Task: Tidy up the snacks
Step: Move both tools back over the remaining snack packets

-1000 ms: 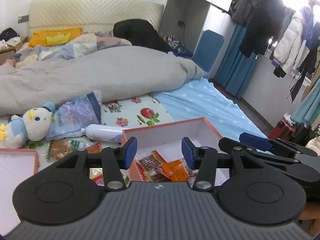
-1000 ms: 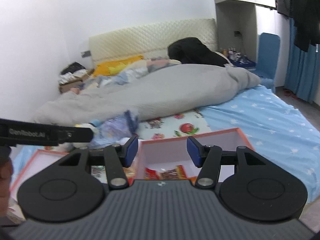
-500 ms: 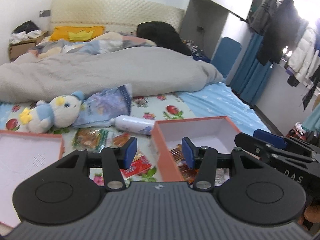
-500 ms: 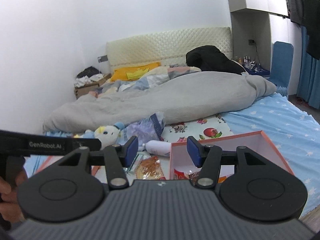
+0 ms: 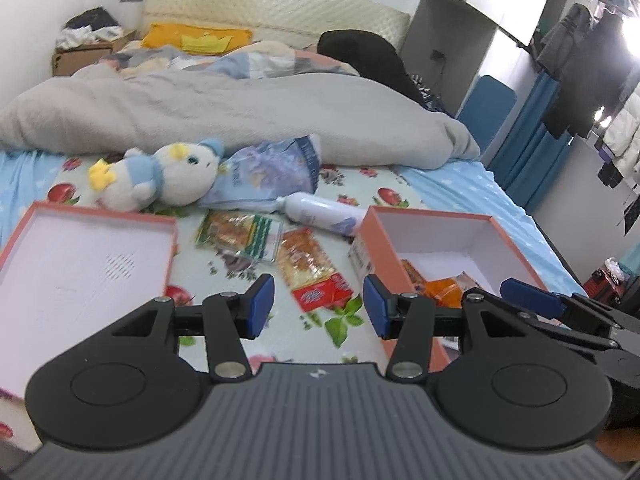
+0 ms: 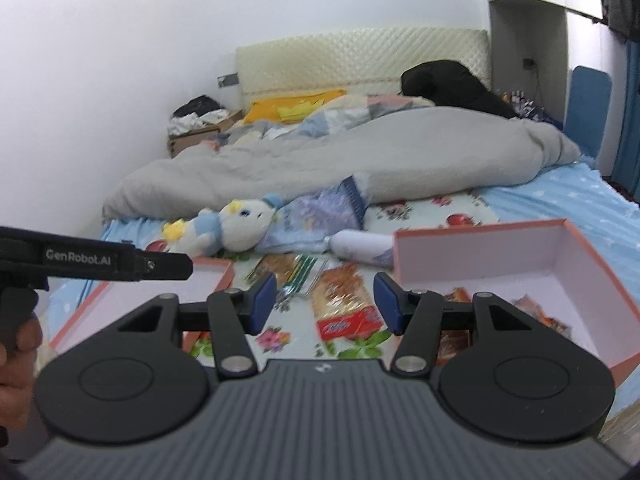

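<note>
An orange-and-red snack packet (image 5: 312, 272) lies on the floral sheet between two pink boxes; it also shows in the right wrist view (image 6: 344, 308). A green-striped snack packet (image 5: 240, 234) lies just behind it. The right pink box (image 5: 500, 236) holds several snack packets (image 5: 440, 286). The left pink box lid (image 5: 80, 216) lies open side up. My left gripper (image 5: 318, 310) is open and empty, above the orange-and-red packet. My right gripper (image 6: 324, 304) is open and empty, above the same packet.
A plush toy (image 5: 160, 176), a bluish bag (image 5: 272, 176) and a white bottle (image 5: 320, 210) lie behind the packets. A grey duvet (image 5: 224, 112) covers the bed beyond. Clothes hang at the right (image 5: 592, 64).
Both grippers have swung left from over the right box to over the loose packets. Both stayed open and empty.
</note>
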A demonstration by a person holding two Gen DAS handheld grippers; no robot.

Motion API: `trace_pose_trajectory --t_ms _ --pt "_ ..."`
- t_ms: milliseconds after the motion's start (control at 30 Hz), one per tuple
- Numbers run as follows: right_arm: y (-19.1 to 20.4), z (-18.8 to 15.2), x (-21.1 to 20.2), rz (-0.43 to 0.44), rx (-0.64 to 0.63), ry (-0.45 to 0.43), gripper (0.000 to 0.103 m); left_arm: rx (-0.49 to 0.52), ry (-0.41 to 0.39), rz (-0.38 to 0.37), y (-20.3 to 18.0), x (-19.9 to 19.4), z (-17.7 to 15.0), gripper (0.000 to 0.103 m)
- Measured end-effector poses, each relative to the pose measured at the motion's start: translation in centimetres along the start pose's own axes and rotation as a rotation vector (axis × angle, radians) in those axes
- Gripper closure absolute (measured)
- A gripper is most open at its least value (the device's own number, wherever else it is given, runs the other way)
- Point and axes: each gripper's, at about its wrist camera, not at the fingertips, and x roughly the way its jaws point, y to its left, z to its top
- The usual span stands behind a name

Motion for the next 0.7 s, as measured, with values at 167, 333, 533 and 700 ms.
trace_pose_trajectory --t_ms 167,333,533,700 --pt "1.7 -1.9 -0.2 0.003 -0.034 0.008 0.047 -0.001 0.022 0.017 1.5 -0.5 -2.4 0.048" --pt "2.8 -4.2 -0.3 0.002 -0.043 0.047 0.047 -0.021 0.041 0.022 3.0 -1.3 -4.5 0.048" --pt "3.0 -5.8 0.1 -0.033 -0.059 0.075 0.047 -0.038 0.073 0.030 4.9 -1.2 -6.0 0.048" --pt "3.0 -6.7 1.2 -0.039 -0.049 0.093 0.047 -0.060 0.093 0.032 6.3 0.1 -6.1 0.048"
